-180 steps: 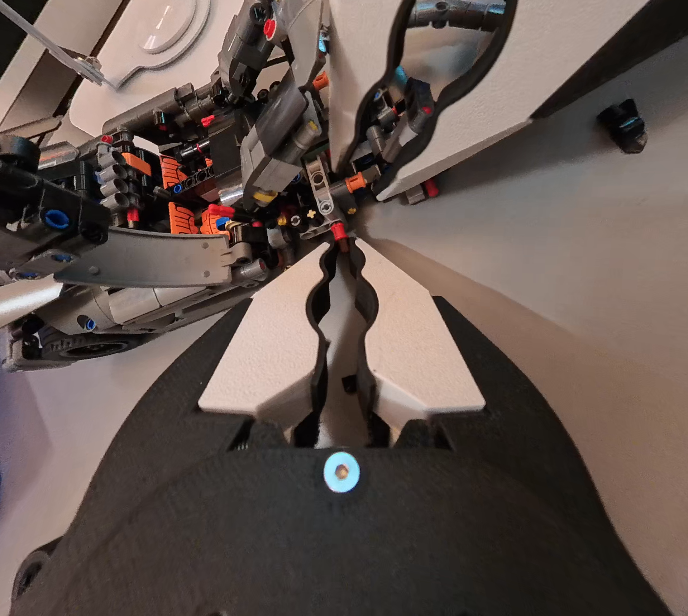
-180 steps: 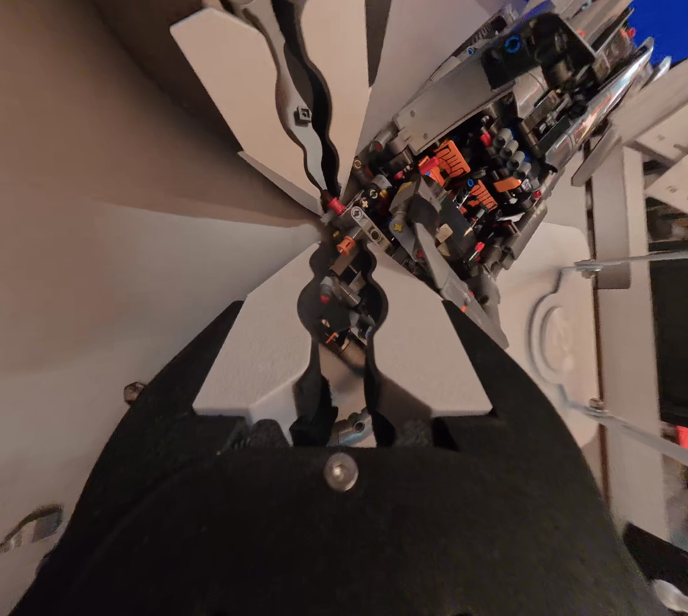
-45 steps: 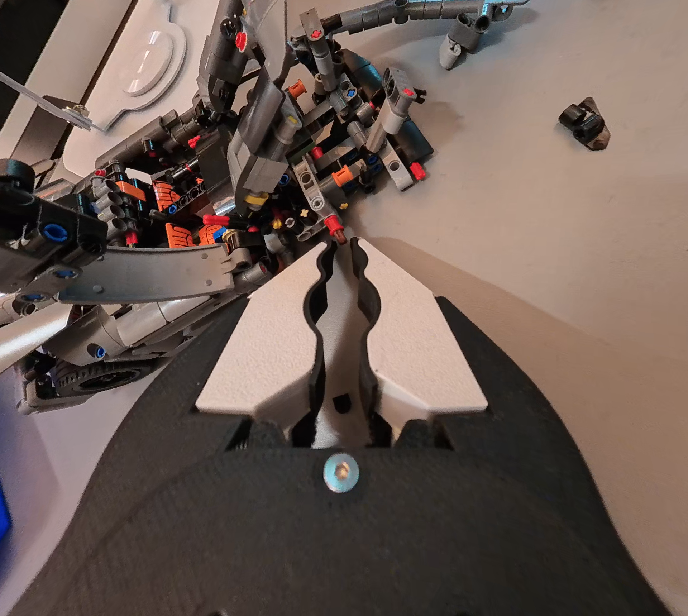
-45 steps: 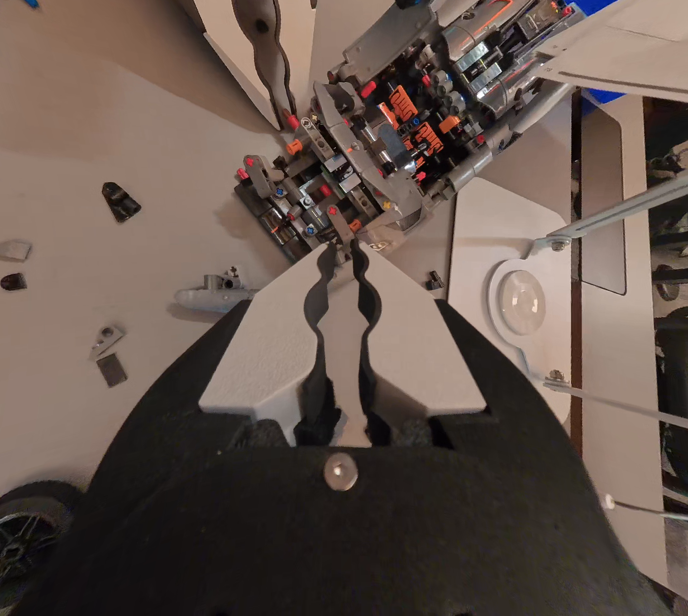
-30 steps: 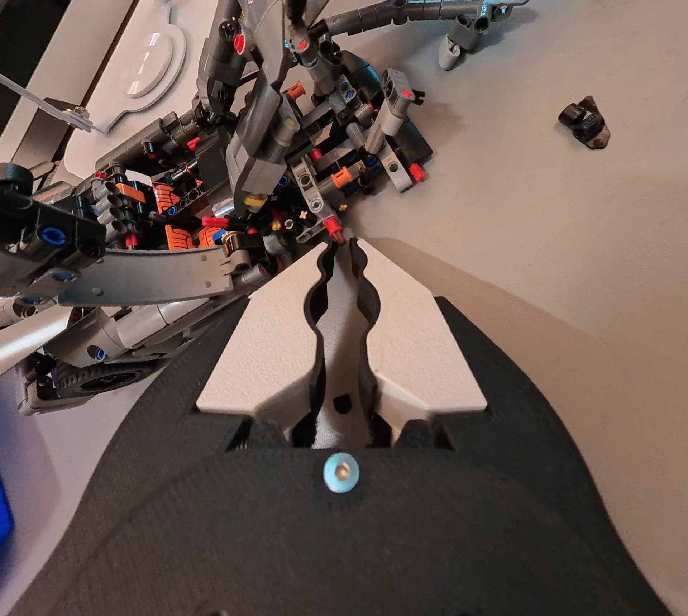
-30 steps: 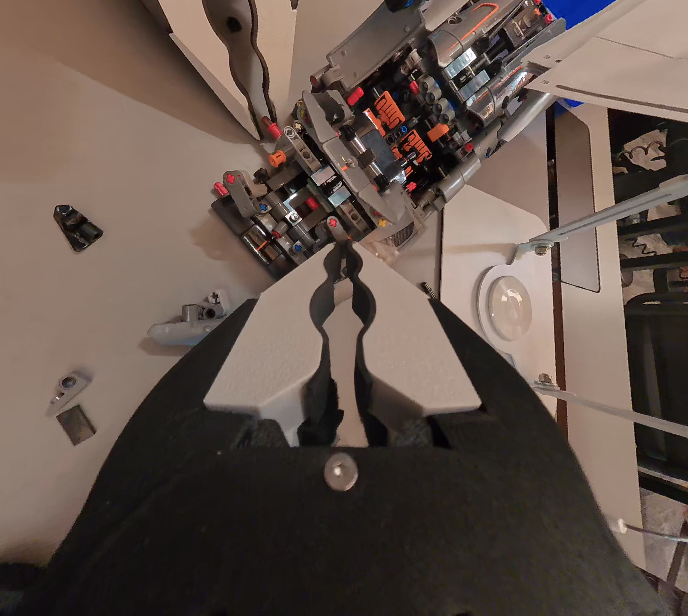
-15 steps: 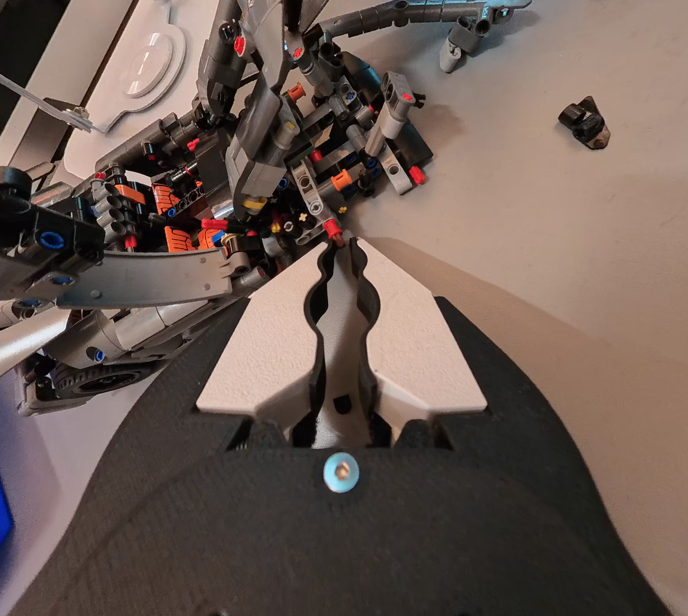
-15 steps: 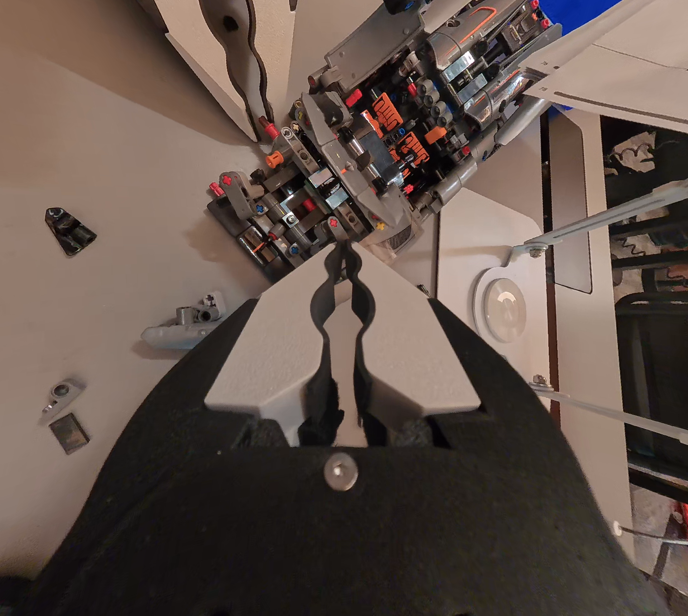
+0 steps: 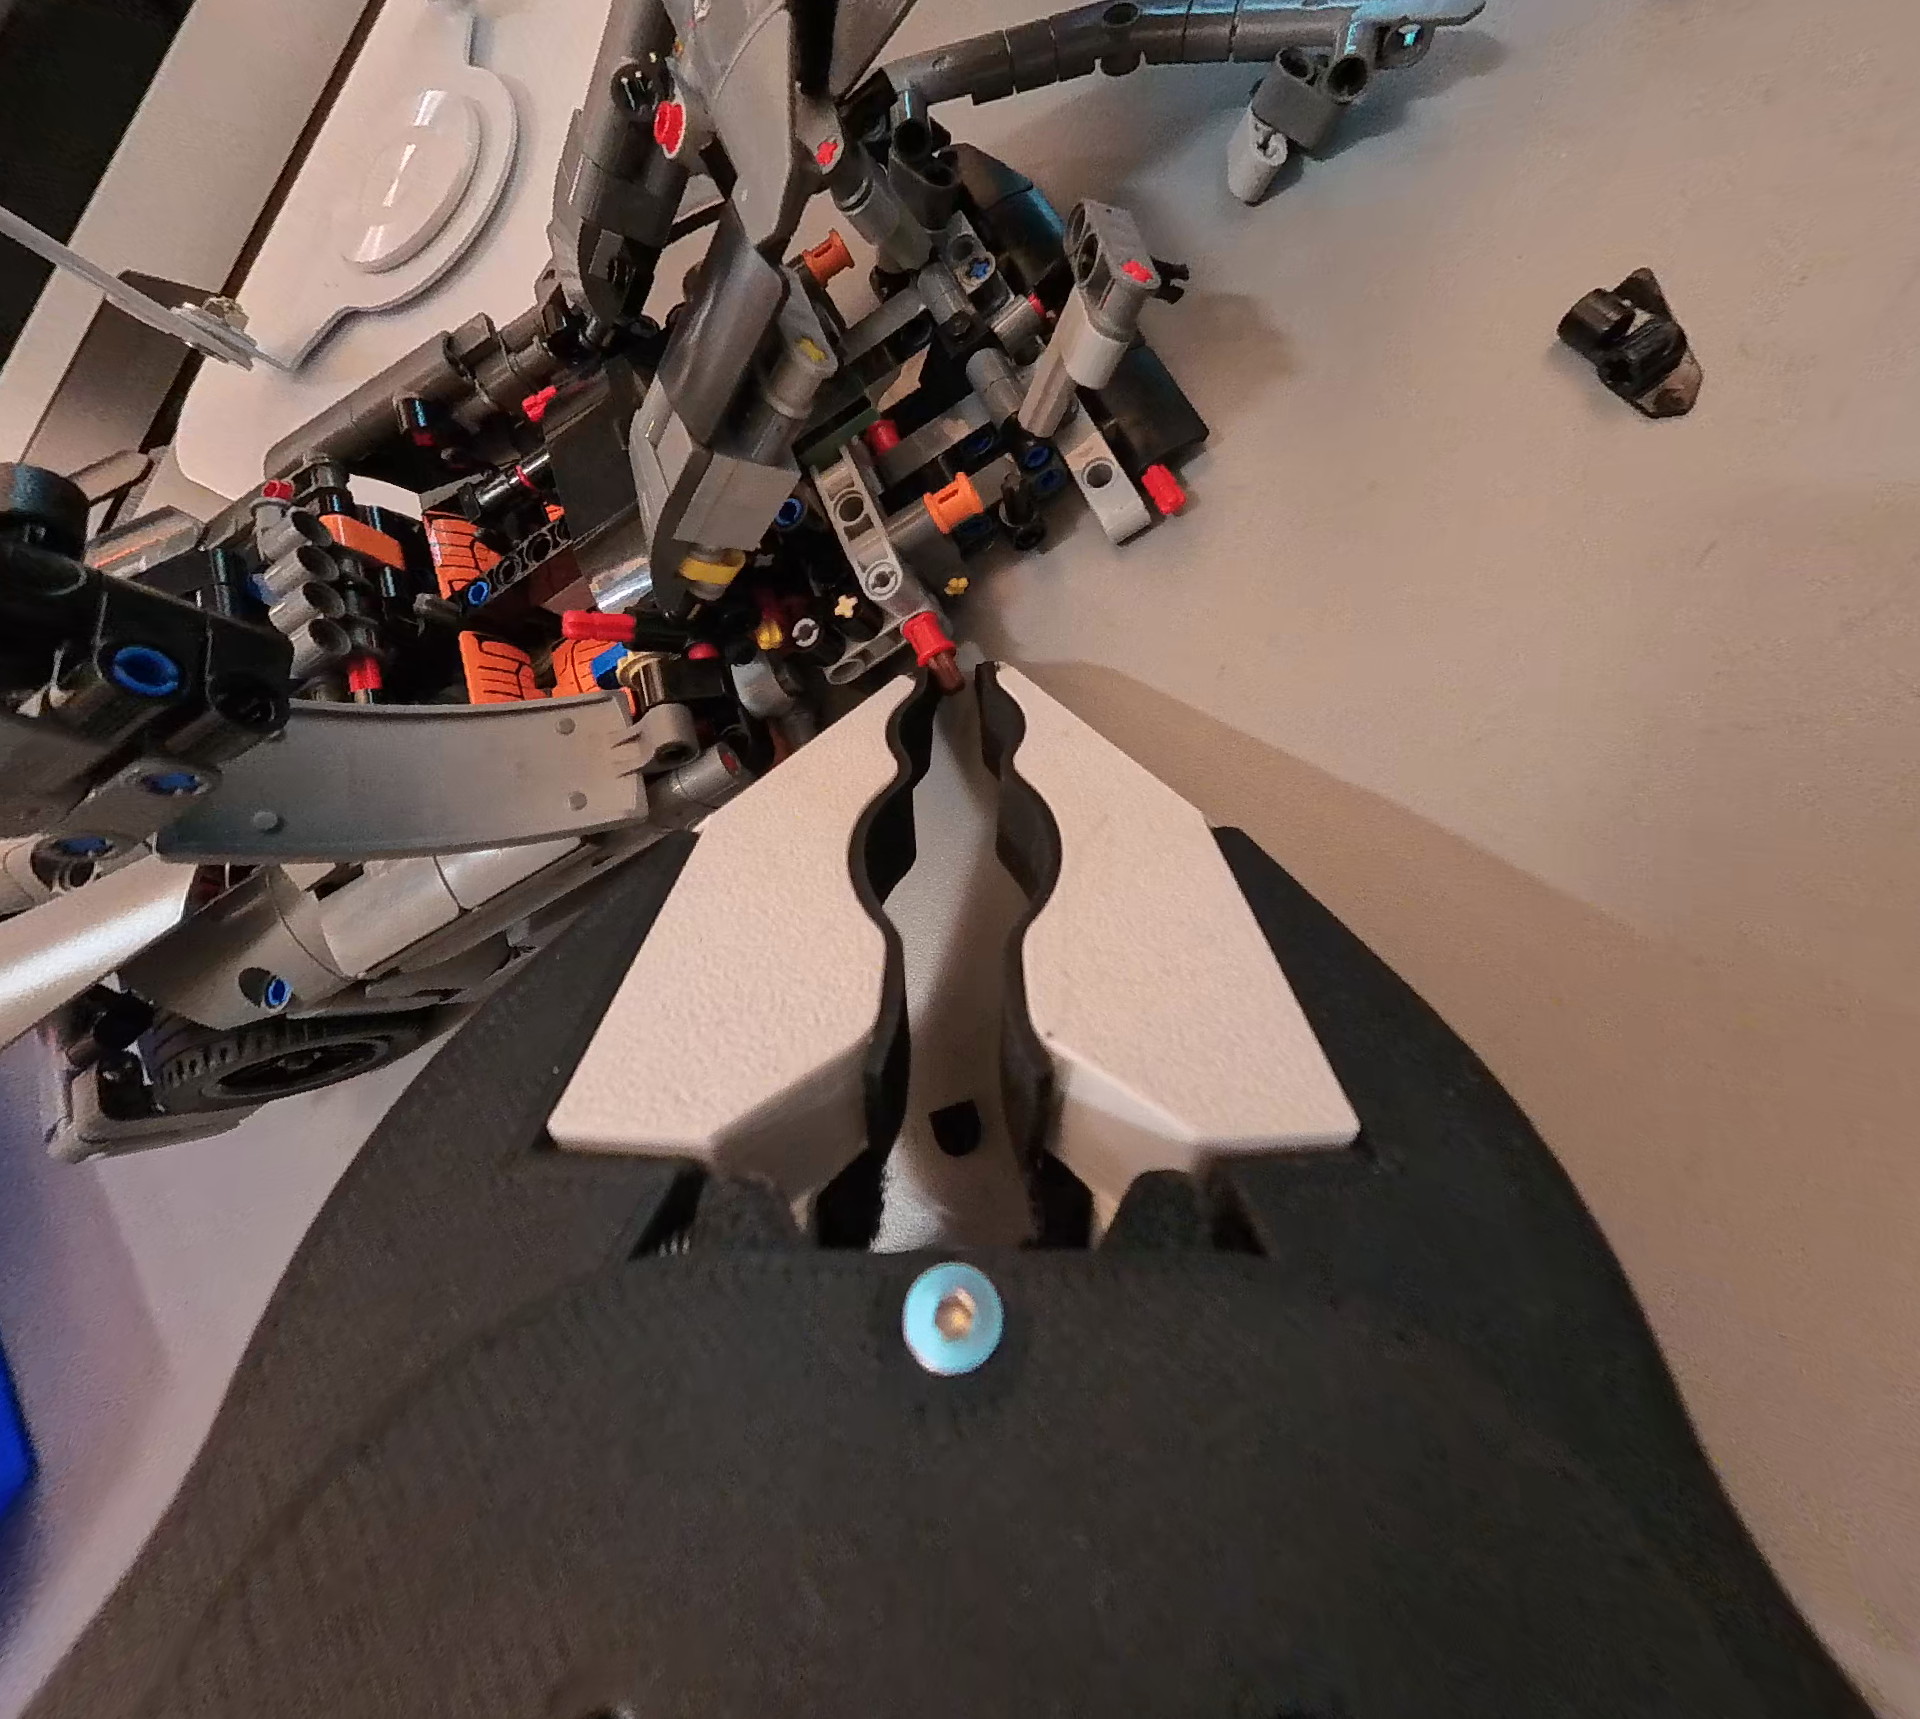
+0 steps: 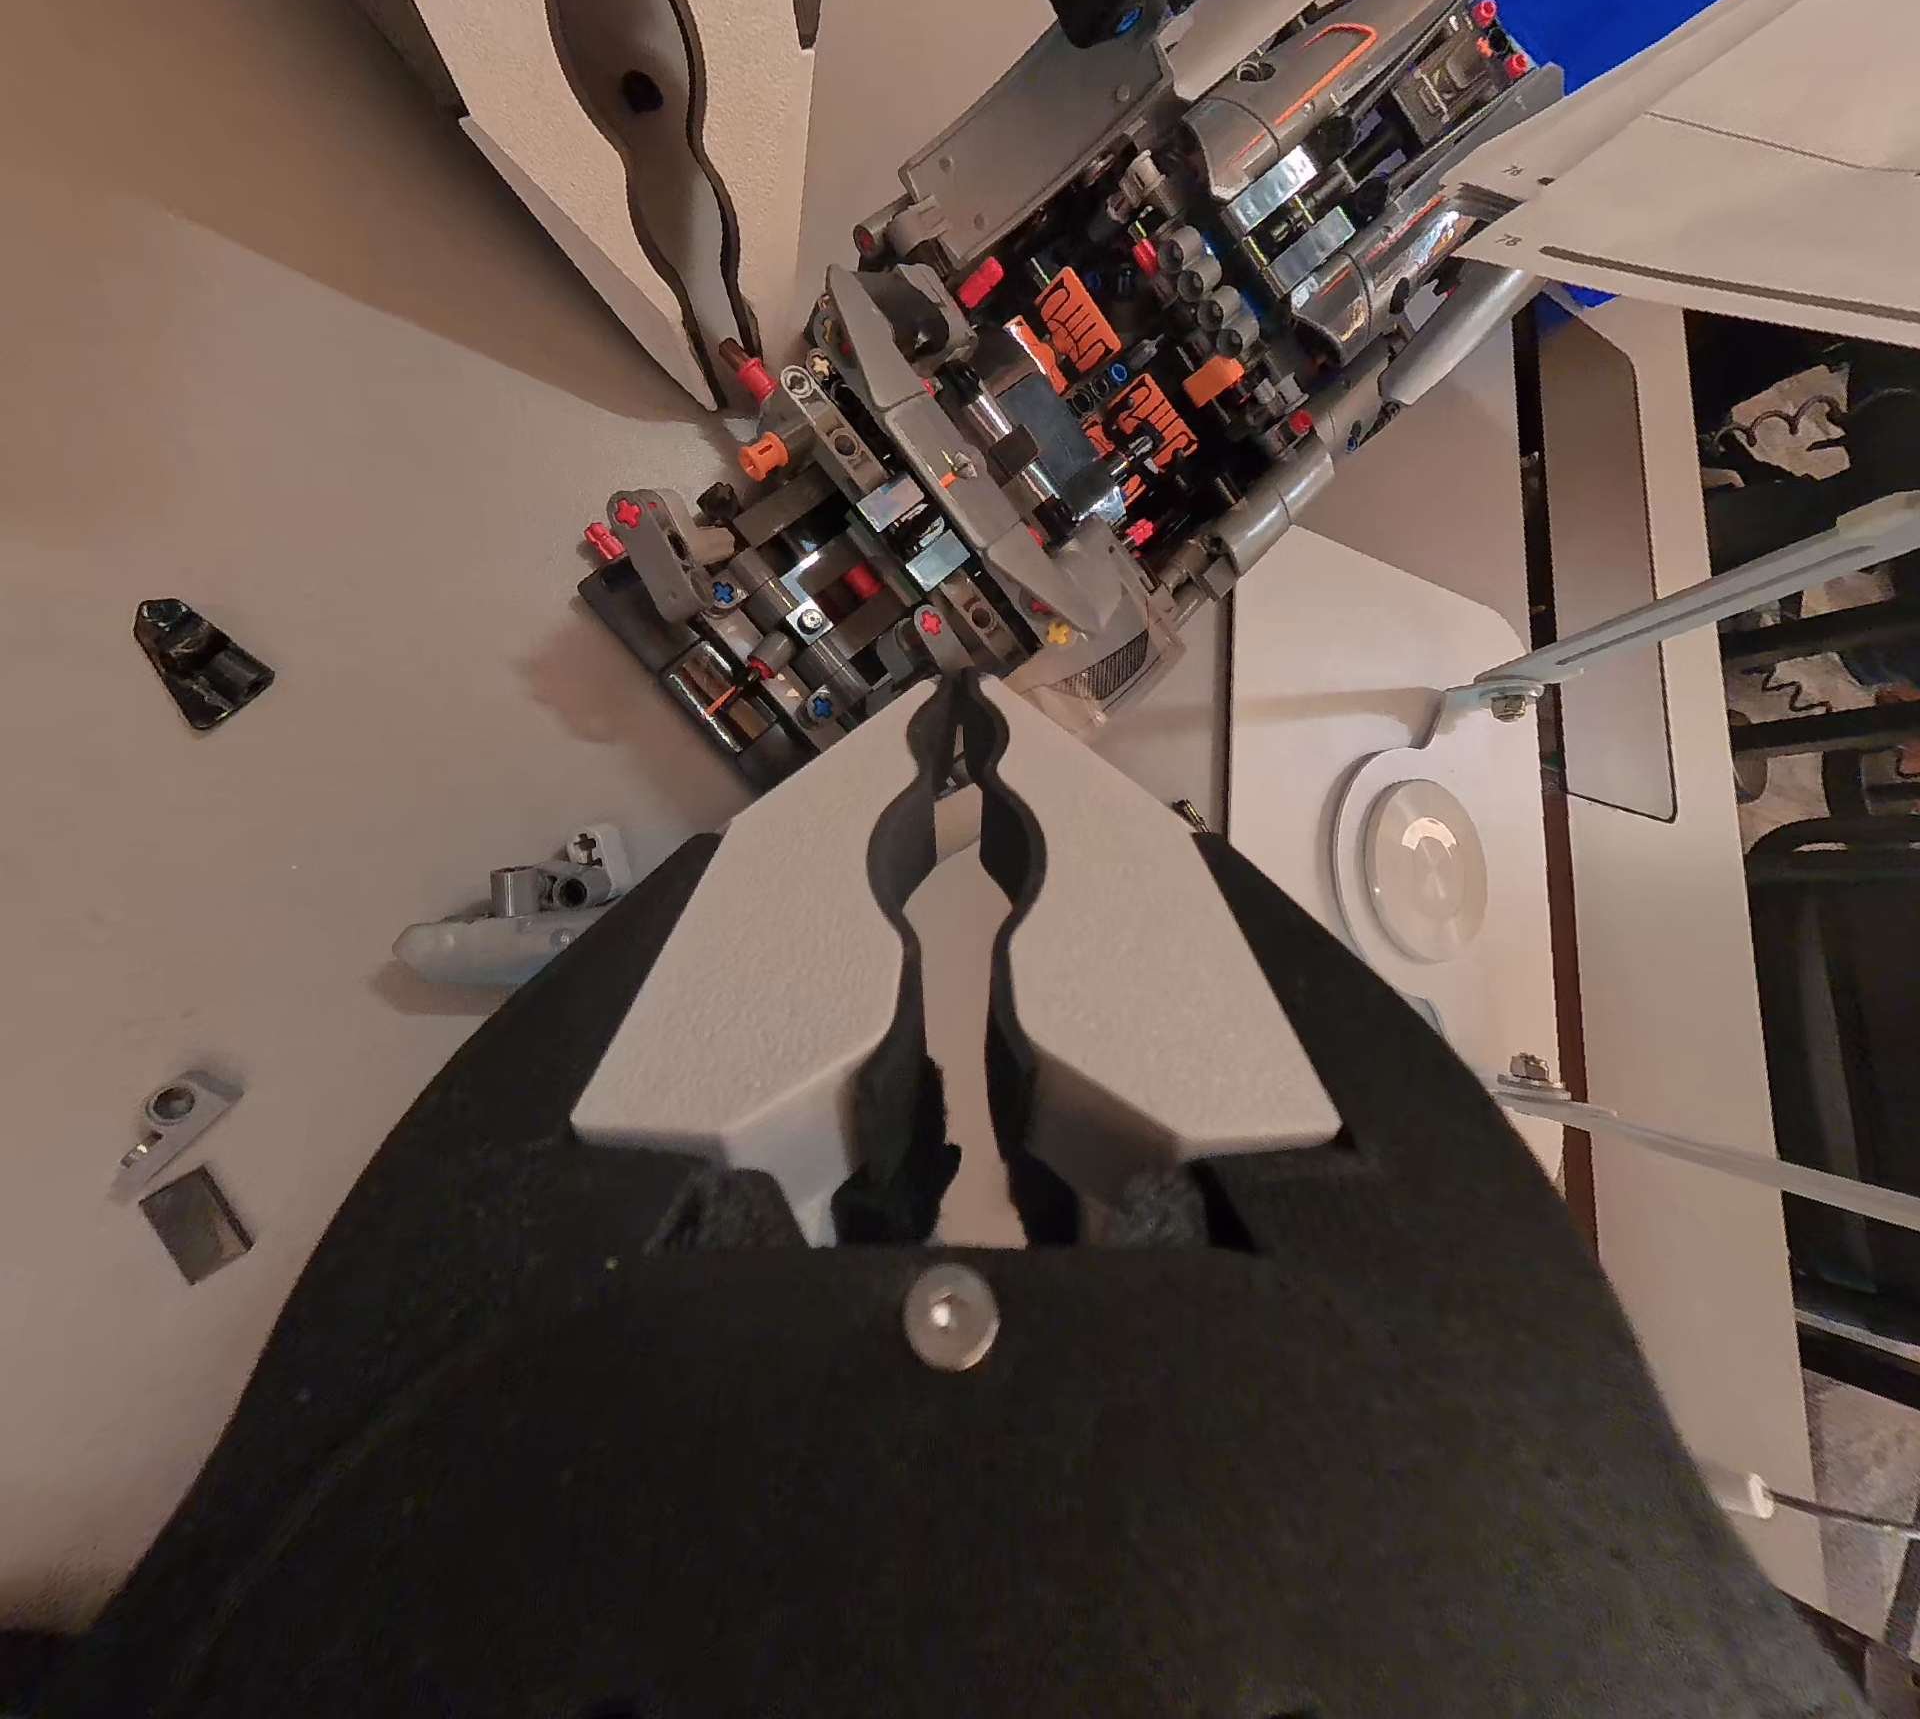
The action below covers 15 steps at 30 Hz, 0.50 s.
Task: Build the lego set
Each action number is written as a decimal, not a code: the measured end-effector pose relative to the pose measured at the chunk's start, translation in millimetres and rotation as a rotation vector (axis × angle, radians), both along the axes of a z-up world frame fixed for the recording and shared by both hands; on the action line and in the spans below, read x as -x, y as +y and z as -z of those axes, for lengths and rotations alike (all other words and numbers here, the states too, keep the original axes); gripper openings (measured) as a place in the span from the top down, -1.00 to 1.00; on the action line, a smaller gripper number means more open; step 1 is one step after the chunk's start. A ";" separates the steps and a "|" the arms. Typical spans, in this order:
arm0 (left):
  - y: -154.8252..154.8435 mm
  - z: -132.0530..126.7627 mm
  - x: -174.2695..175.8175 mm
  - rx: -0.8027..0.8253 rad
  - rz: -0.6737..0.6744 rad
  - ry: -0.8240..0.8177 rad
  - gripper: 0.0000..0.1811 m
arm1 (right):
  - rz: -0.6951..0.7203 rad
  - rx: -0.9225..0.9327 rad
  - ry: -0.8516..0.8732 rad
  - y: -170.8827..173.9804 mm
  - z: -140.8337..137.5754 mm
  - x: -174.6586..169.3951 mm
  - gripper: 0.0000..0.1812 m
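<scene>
Left gripper has its tips pinched on a small red pin sticking out of the lego car, which sits right ahead and off to its left on the table. Right gripper is squeezed nearly closed with its tips right at the car's near edge by a red-crossed axle end; can't tell if it's actually gripping anything. Further out to its left are loose bits: a light grey curved piece and a black wedge piece.
</scene>
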State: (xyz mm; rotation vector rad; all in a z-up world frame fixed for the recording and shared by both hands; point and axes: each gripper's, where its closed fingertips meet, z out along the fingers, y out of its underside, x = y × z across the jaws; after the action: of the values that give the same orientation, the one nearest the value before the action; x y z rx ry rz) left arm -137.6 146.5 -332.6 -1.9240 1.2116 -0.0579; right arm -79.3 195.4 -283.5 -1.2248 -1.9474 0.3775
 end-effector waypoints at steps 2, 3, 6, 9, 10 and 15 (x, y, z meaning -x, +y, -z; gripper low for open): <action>0.0 -0.1 -0.1 0.001 0.000 0.000 0.94 | 0.000 0.000 0.001 0.1 0.0 0.1 1.00; 0.0 0.0 0.0 0.000 0.000 0.000 0.94 | 0.001 0.000 0.002 0.1 0.0 0.3 1.00; 0.0 0.0 -0.1 0.001 0.000 0.000 0.94 | 0.001 -0.003 0.001 0.0 0.1 0.7 1.00; 0.1 0.0 0.0 0.002 0.000 -0.001 0.94 | 0.001 -0.001 0.003 0.2 0.2 1.1 1.00; 0.0 0.0 0.0 0.002 0.000 -0.001 0.94 | 0.001 0.001 0.004 0.3 0.2 1.3 1.00; 0.2 0.1 0.2 0.001 0.001 0.000 0.94 | 0.004 0.019 0.015 1.1 0.4 2.6 1.00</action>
State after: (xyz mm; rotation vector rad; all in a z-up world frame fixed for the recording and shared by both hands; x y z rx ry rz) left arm -137.8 146.7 -332.6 -1.9243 1.2127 -0.0582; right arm -81.9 196.6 -284.0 -1.2345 -1.9328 0.4034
